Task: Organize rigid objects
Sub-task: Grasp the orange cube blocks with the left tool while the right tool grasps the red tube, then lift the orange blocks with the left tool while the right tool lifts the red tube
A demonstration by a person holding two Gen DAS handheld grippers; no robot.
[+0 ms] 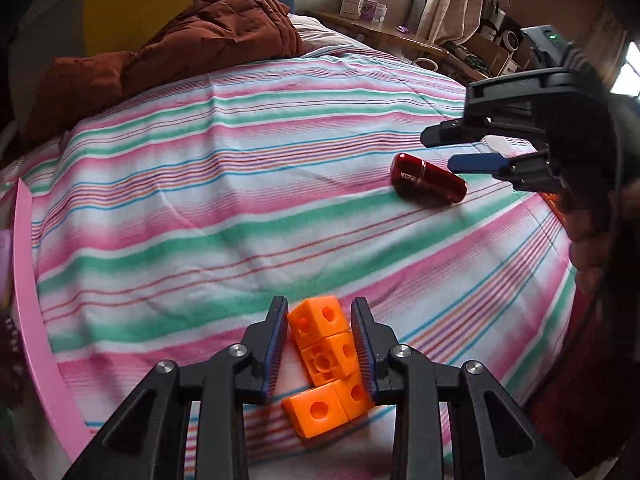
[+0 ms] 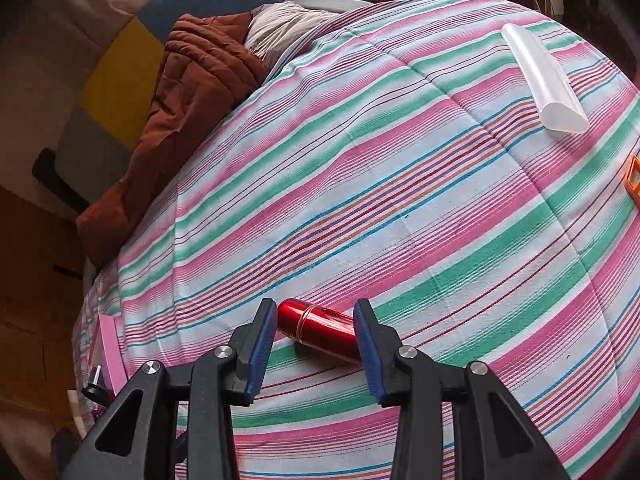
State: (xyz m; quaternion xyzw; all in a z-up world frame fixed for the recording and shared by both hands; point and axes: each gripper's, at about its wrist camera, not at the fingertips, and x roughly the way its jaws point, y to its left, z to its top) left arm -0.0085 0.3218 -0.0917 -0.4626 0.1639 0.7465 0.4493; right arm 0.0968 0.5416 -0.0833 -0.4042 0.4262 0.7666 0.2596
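An orange piece of linked cubes [image 1: 326, 364] lies on the striped bedspread [image 1: 240, 200], between the fingers of my left gripper [image 1: 320, 312]. The jaws are open around it with small gaps on each side. A shiny red capsule-shaped case [image 1: 429, 178] lies further right on the bed. My right gripper [image 1: 444, 150] hovers open just above and beside it. In the right wrist view the red case [image 2: 320, 330] lies between the open fingers of the right gripper [image 2: 316, 312]; its right end is hidden behind the right finger.
A white translucent tube-like case [image 2: 544, 80] lies on the far right of the bed. An orange item [image 2: 633, 178] shows at the right edge. A brown quilt [image 1: 180, 52] is bunched at the head. A pink bin rim [image 1: 36, 320] stands at left.
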